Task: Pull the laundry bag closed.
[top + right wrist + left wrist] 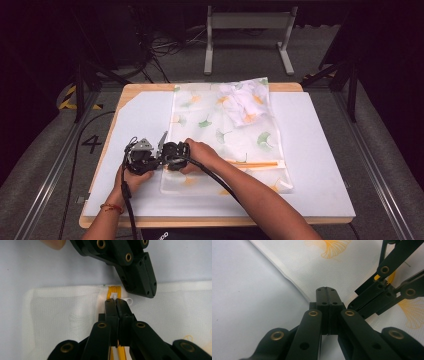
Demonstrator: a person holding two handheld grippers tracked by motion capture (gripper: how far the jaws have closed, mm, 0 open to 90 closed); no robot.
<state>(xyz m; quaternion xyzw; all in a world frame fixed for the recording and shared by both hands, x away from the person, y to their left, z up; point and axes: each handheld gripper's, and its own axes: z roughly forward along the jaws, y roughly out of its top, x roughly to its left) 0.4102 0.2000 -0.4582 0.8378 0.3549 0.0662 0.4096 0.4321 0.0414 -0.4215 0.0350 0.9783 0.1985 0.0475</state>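
Note:
A translucent mesh laundry bag (225,140) printed with ginkgo leaves lies flat on the white mat, with white garments (245,102) inside its far end. An orange zipper (255,164) runs across its near end. My right gripper (116,301) is shut on the zipper pull, whose white tab (128,300) pokes out beside the jaws at the orange zipper end (114,291). My left gripper (326,290) is shut on the bag's hemmed left edge (294,283) just beside it. In the high view both grippers, left (162,156) and right (169,161), meet at the bag's near left corner.
The white mat (320,160) covers a wooden table (150,87). A metal stand (247,22) and cables lie on the floor beyond the table. A fingertip (53,243) shows at the top of the right gripper view.

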